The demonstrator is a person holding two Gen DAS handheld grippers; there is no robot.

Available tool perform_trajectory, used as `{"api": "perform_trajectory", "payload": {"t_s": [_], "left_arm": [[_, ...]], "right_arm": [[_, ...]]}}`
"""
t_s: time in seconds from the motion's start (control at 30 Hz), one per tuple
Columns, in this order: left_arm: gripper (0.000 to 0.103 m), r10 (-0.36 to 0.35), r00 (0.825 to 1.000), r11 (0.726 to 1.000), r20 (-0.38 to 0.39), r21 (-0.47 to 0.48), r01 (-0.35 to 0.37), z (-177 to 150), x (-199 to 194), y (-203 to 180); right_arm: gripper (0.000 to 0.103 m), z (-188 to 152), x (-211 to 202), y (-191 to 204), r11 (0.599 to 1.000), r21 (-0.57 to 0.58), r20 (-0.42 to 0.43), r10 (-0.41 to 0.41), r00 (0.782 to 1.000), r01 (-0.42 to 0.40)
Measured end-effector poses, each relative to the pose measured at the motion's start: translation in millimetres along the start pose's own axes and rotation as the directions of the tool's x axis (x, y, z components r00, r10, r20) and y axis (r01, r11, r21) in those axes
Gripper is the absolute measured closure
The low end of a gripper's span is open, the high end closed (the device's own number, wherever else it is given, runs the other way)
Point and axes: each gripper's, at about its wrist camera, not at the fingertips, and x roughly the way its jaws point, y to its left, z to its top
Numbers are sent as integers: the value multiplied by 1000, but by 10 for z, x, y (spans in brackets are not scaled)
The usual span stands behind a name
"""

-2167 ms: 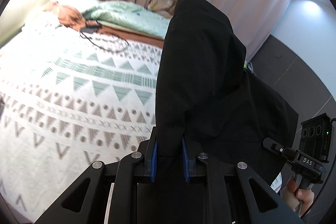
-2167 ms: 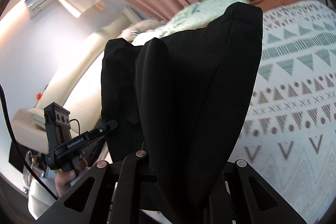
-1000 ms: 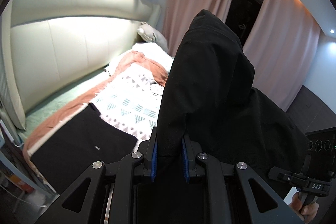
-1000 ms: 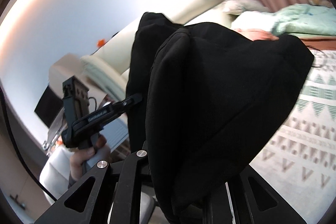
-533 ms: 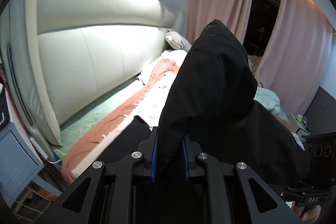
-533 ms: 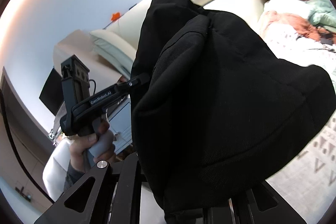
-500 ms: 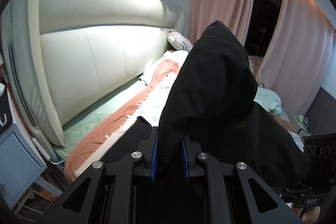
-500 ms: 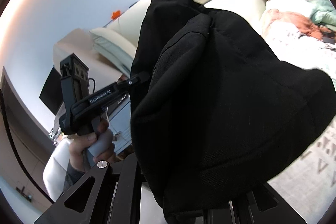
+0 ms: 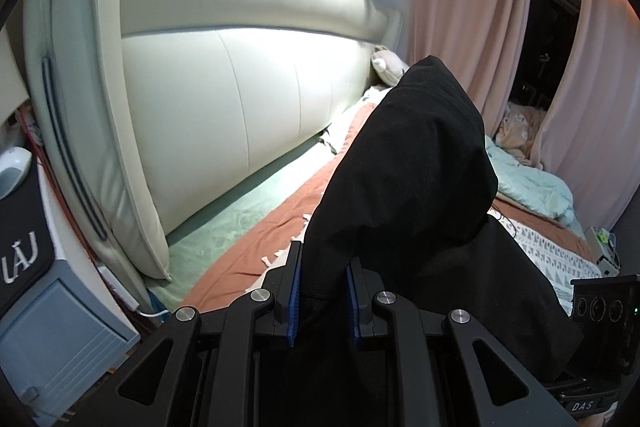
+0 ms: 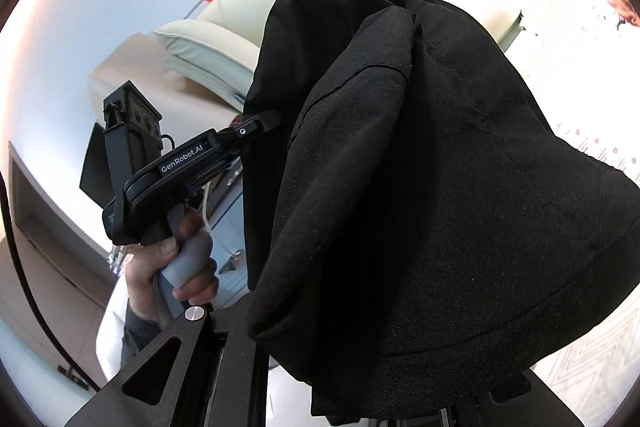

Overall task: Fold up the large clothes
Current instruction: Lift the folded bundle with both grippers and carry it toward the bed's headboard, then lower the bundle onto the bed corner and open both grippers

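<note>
A black garment (image 9: 416,195) hangs bunched in the air between my two grippers, above the bed. My left gripper (image 9: 322,291) is shut on a fold of it, the cloth rising between the blue pads (image 9: 295,291). In the right wrist view the garment (image 10: 420,167) drapes over my right gripper and hides its fingers. The left gripper (image 10: 256,125) shows there at the left, held in a hand, its tip buried in the cloth. The right gripper's body shows at the left wrist view's lower right edge (image 9: 600,311).
A cream padded headboard (image 9: 240,67) fills the left. The bed has a rust-orange sheet (image 9: 256,247), a patterned white cover (image 9: 552,251) and a mint duvet (image 9: 532,187). Pink curtains (image 9: 452,7) hang behind. A blue-grey nightstand (image 9: 52,323) stands at lower left.
Both grippers have swung left toward the headboard with the garment held up. The folded black piece on the bed has dropped out of view.
</note>
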Motion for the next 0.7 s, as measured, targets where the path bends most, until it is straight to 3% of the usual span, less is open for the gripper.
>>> {"api": "perform_trajectory", "payload": {"t_s": [0.2,0.43,0.57,0.7], "left_arm": [[85,10,999,1000,-49,-26,-12,49,543,71],[84,65,989,998,-135,-10,-67,48,1228,50],[79,119,971,993,-208,5,-120,-105,1632,111],[65,245,944,969,-220,60,-238,-179,1732,112]], "right_arm": [[87,104,82,-535,998,54,-16,-17,1000,18],[87,-4,144,-1227,988,146,-23,-38,999,41],[88,-158,222,-1706,969,239,-56,-55,997,67],[88,-268,284,-2023,953,291,-65,-70,995,86]]}}
